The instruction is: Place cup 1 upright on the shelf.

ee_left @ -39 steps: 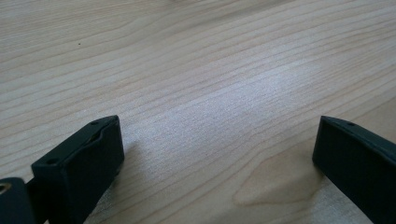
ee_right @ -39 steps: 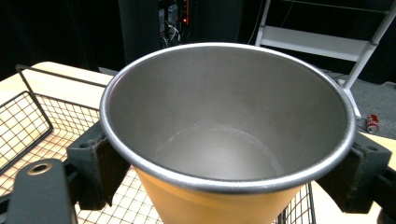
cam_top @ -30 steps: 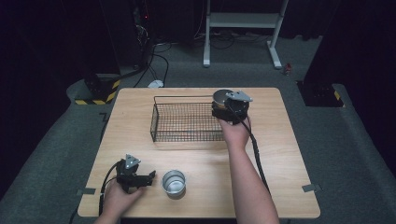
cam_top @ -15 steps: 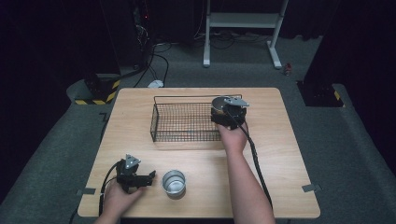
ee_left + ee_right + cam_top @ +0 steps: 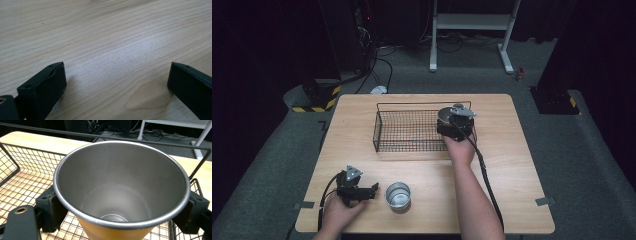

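1. Down at the near left of the wooden table (image 5: 512, 165), the left gripper (image 5: 373, 189) lay low over the wood, jaws spread wide with nothing but bare wood between them.
2. Just to its right stood a small steel cup (image 5: 398, 195), upright on the table, apart from those jaws; its inside looked bare.
3. Farther back sat the black wire basket (image 5: 404, 131), its mesh floor bare on the left side.
4. At the basket's right end, the right gripper (image 5: 120, 207) had its jaws clamped on the sides of a metal tumbler (image 5: 121, 185), orange outside, held upright over the basket's mesh.
5. The tumbler's steel interior showed nothing inside.
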The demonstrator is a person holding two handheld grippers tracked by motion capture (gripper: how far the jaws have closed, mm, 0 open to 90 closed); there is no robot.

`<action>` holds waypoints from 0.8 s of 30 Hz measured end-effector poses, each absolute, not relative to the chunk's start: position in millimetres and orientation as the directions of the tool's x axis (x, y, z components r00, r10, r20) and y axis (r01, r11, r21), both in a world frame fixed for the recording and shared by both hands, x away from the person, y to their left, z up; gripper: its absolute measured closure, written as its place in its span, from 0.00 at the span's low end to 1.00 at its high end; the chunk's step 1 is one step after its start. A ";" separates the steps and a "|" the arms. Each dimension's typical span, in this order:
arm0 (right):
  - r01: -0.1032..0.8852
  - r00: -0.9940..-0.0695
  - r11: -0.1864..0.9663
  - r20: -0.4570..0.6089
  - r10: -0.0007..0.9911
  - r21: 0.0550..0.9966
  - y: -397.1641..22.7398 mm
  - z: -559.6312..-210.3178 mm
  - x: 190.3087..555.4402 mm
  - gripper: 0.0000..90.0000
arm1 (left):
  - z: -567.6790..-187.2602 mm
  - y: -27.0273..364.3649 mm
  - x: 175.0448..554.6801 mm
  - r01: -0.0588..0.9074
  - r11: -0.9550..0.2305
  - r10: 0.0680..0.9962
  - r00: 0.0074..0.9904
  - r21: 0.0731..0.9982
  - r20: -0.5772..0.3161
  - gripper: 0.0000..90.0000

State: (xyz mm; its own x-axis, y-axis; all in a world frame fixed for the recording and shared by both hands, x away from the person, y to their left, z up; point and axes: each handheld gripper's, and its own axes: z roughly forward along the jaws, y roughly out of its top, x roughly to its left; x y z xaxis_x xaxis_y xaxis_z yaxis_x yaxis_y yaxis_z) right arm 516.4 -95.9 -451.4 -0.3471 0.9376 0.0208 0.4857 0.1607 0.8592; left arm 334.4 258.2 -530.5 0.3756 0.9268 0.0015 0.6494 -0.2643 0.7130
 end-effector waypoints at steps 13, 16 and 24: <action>0.505 -0.353 0.179 0.013 0.935 0.844 -95.2 -457.9 517.0 0.15 | -530.7 258.1 334.5 0.648 -0.263 0.927 0.375 0.715 0.001 0.03; 0.508 -0.356 0.174 0.022 0.934 0.844 -94.5 -460.4 516.0 0.15 | -530.6 258.1 334.5 0.648 -0.262 0.927 0.374 0.715 0.000 0.03; 0.518 -0.353 0.181 0.016 0.936 0.836 -96.0 -465.6 514.3 0.15 | -530.7 258.1 334.5 0.647 -0.262 0.927 0.375 0.716 0.001 0.03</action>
State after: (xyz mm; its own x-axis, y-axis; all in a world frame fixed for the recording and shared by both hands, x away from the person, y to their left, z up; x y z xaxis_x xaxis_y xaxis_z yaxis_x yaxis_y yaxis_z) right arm 514.3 -96.0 -465.6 -0.3527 0.9356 0.0163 0.5175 0.1805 0.8364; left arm 334.5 258.1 -530.7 0.3745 0.9272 0.0009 0.6474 -0.2622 0.7156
